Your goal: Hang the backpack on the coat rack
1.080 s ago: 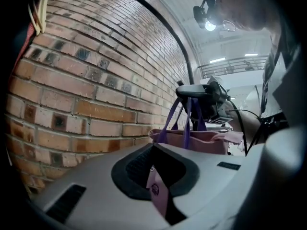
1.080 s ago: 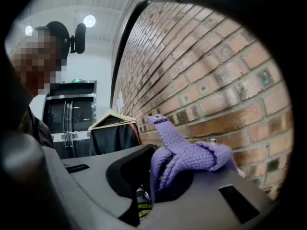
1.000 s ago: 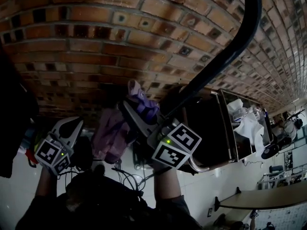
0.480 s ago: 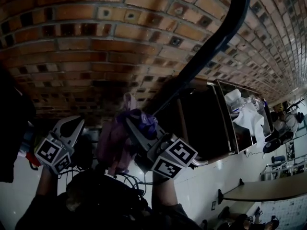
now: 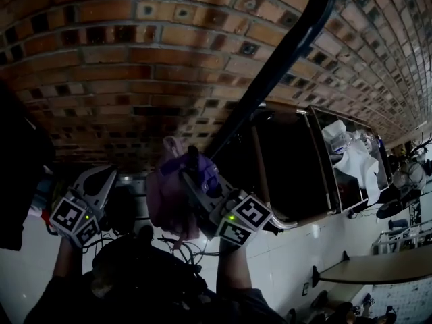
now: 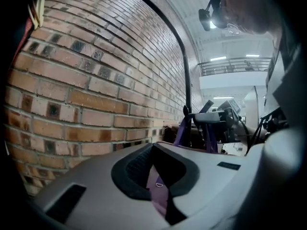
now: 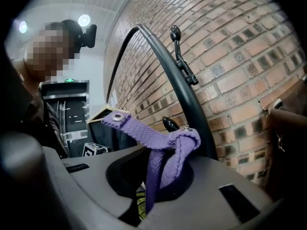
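The purple backpack (image 5: 165,198) hangs low against the brick wall, between my two grippers. My right gripper (image 5: 194,171) is shut on its woven purple top strap (image 7: 160,143), which loops up out of the jaws right beside the black curved coat rack pole (image 7: 184,95). A hook peg (image 7: 180,56) sticks out higher up the pole, and a round knob (image 7: 170,124) sits just behind the strap. My left gripper (image 5: 104,179) is to the backpack's left, with purple strap fabric (image 6: 158,193) pinched between its closed jaws. The pole (image 5: 283,66) rises to the upper right.
The brick wall (image 5: 135,46) fills the background. A dark garment (image 5: 17,174) hangs at the far left. A black open cabinet (image 5: 304,174) holding white items stands right of the rack. Cables (image 5: 182,248) trail below the backpack.
My right gripper has sunk a little with the strap and now sits closer against the rack pole. The backpack dropped slightly with it. My left gripper has hardly moved.
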Available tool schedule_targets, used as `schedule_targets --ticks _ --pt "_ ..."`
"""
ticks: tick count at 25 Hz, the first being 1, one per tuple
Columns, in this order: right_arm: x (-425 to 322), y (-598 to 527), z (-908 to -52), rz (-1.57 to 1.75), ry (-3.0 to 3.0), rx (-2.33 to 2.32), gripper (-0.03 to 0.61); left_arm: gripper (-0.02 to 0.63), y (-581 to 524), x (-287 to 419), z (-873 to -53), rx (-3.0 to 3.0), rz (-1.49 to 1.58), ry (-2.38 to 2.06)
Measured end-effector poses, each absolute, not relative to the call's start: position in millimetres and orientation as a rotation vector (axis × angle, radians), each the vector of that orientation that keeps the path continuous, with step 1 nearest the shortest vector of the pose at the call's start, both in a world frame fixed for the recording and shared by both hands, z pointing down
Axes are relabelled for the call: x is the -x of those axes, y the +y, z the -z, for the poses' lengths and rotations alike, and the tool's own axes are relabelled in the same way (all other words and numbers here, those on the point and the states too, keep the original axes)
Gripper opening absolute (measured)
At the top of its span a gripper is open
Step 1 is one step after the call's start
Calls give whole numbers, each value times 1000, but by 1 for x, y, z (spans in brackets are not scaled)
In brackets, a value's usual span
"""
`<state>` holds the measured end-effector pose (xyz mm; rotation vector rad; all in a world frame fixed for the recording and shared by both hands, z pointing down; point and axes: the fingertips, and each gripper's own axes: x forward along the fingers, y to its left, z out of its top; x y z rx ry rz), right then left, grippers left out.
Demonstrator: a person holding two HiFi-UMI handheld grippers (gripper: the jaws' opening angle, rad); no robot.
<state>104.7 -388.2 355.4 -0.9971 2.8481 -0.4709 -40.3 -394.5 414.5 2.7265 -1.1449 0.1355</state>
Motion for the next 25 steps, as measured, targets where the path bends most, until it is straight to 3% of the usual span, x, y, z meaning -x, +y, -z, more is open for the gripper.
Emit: schedule_targets --ticks 6,13,19,23,25 --pt "-105 -382 -379 475 2843 1058 3 12 -371 41 -423 -2720 -157 -1153" --pt "-135 -352 -406 526 2630 1214 75 12 -327 50 -434 -2701 -163 -1182" --pt "-179 -297 -421 524 2517 1433 74 12 -271 49 -439 -2694 -166 -1167" --pt "-192 -254 -416 489 2465 1474 5 12 -232 45 -438 -2700 -165 -1158" --pt "-192 -235 -409 446 2456 1462 3 12 -213 46 -436 -2703 -165 -1159"
